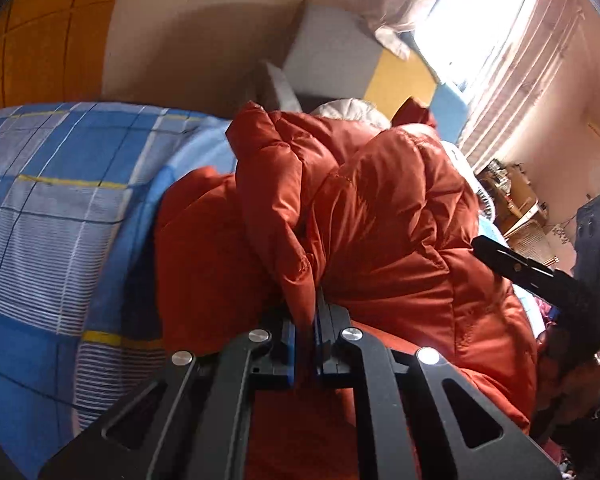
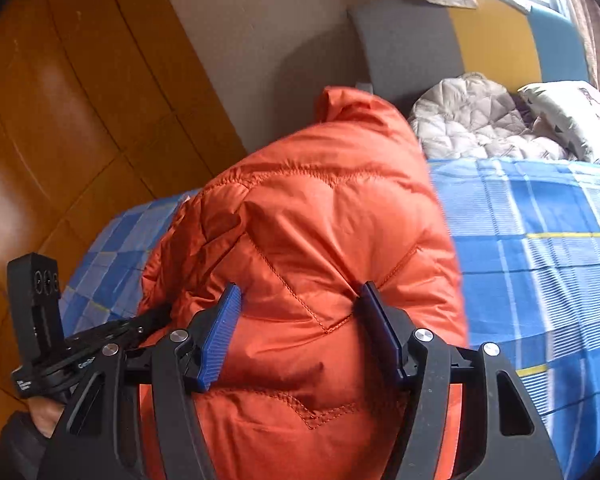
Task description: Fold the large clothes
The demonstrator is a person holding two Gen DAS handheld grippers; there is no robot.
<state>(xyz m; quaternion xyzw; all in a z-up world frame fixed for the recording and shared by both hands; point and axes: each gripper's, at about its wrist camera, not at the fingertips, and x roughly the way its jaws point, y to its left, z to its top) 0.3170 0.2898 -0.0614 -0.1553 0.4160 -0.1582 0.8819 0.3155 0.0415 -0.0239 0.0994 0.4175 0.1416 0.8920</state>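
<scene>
Left wrist view: left gripper (image 1: 306, 320) pinching jacket (image 1: 380, 208) hem, right gripper (image 2: 298, 332) straddling its bulk, bedsheet (image 2: 540, 240) beyond.

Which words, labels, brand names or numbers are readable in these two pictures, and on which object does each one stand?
None can be read in full.
"Ge...": white print on the left gripper arm, cut off and blurred.
White label lower on that gripper's body: too small to read.
Dark print on the white pillow: shapes only, unreadable.
Orange jacket and blue checked bedsheet: no text.
</scene>
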